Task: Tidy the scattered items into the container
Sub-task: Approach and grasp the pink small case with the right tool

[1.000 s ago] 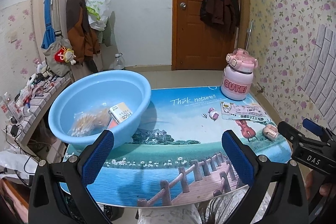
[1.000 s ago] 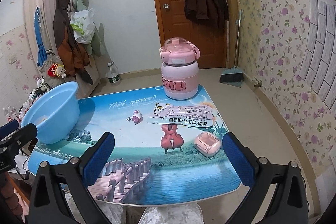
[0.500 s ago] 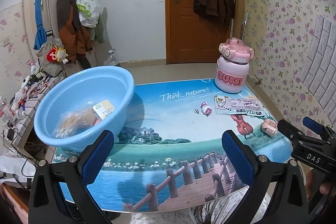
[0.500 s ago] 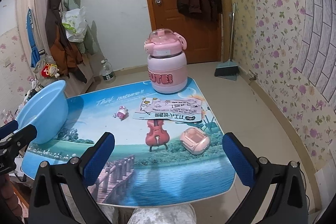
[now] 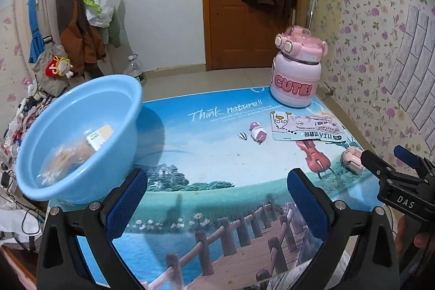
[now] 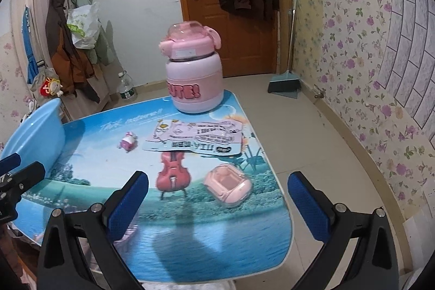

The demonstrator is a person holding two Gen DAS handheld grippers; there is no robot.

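We hold both grippers above the near edge of the table (image 5: pixel 217 154), each with its jaws spread wide and nothing between them. Our left gripper (image 5: pixel 217 204) hangs just right of the blue basin (image 5: pixel 81 127), which stands at the table's left edge and already holds a small box (image 5: pixel 100 137) and a clear bag (image 5: pixel 62 162). Our right gripper (image 6: pixel 217 204) hovers short of the pink case (image 6: pixel 227 185), which lies on the table just ahead of it, between the fingers' line. Farther off lie the flat packet (image 6: pixel 195 139) and a small pink toy (image 6: pixel 127 142); the pink jug (image 6: pixel 193 72) stands upright at the far edge
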